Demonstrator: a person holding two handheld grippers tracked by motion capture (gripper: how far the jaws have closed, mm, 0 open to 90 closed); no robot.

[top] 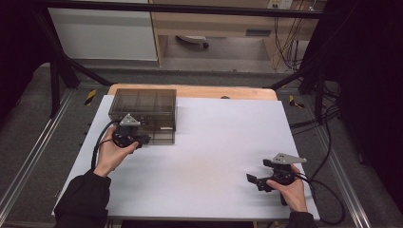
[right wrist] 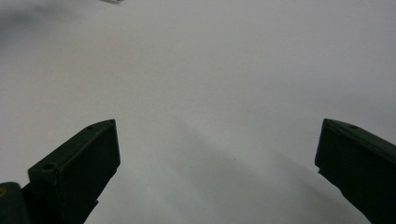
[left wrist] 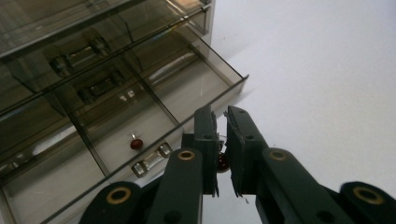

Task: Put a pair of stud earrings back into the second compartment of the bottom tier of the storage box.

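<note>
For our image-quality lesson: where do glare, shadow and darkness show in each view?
High view: the room's edges are dark around the bright white table. Left gripper view: glare streaks on the smoky drawer box. Right gripper view: soft grey shadow lies between the wide-apart jaws.

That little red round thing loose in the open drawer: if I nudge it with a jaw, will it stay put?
Probably not. The red bead looks round and tiny with a small metal stub, so it would likely roll or skitter on the smooth drawer floor. The divider walls should stop it. It seems very light and easy to flick away.
</note>
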